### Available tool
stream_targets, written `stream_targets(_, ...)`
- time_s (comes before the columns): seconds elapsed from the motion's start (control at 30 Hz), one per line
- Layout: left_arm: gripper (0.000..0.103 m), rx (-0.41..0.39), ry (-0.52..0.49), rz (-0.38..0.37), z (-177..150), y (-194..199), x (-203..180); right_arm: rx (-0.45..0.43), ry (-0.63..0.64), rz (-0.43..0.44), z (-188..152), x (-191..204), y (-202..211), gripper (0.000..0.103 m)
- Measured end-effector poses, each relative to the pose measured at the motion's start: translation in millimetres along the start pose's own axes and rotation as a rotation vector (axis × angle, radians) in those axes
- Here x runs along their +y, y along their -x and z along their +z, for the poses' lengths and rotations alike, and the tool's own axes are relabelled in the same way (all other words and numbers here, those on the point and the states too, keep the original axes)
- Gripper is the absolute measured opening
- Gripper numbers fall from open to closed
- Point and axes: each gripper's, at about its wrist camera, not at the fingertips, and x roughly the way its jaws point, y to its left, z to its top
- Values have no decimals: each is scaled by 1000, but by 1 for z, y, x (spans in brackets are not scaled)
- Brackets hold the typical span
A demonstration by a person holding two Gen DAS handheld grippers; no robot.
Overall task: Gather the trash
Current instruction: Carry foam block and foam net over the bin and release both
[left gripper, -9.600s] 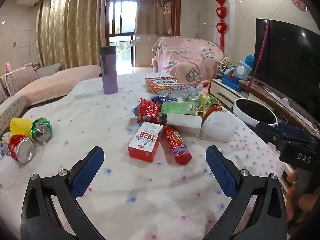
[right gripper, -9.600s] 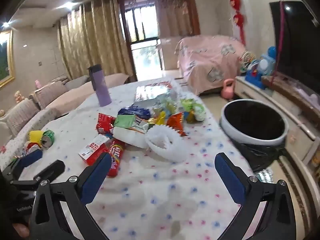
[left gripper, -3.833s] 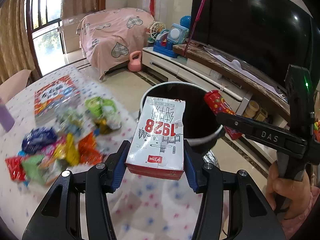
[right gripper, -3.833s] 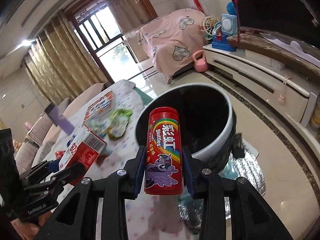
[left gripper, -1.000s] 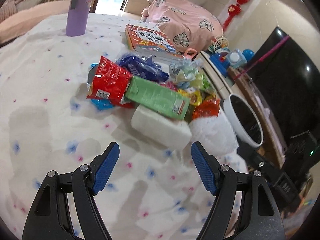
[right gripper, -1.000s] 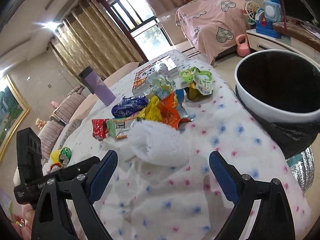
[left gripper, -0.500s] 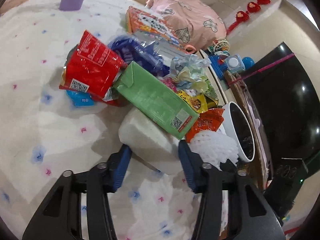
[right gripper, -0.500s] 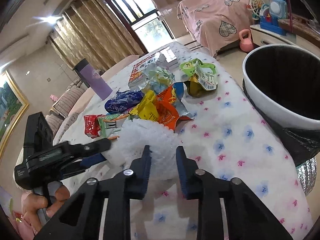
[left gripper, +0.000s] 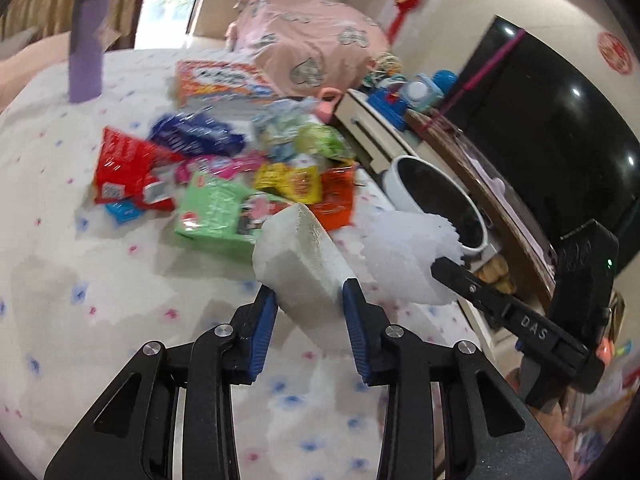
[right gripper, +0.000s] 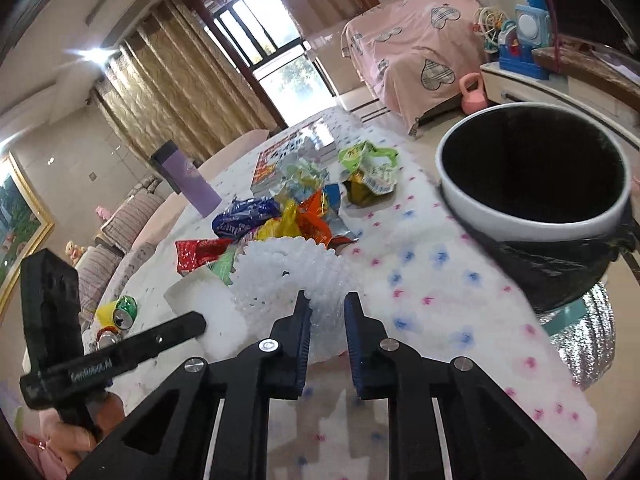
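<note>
The tabletop point(left gripper: 60, 264) before me is covered in a white cloth with small pink and blue marks. Off its far right edge stands a round white bin point(right gripper: 532, 184) lined with a black bag. On the cloth between me and the bin lies a heap of snack wrappers point(left gripper: 224, 160) in red, blue, green, yellow and orange, with a green carton point(left gripper: 212, 212) at its near side and a purple flask point(left gripper: 86, 40) standing well behind it.

My left claw point(left gripper: 308, 312) has just been closing and now has its blue pads pressed on both sides of a white foam block point(left gripper: 304, 264), which tilts up clear of the cloth. My right claw point(right gripper: 325, 316) has likewise just been closing and pinches the near edge of a white foam net sleeve point(right gripper: 288, 276), just beside the block. The person's hand point(right gripper: 72, 432) shows under the left claw's handle.
</note>
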Motion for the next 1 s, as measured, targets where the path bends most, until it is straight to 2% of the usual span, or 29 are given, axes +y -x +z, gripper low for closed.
stream_targets(0.37,32,-23,-99,-33,10,-6,-41,-94,-50,-46,18,-29,38,17)
stream_targets(1.0,32,3,-276,-63,54,-70,-131,-175,-129,-153,58,-105,65,17)
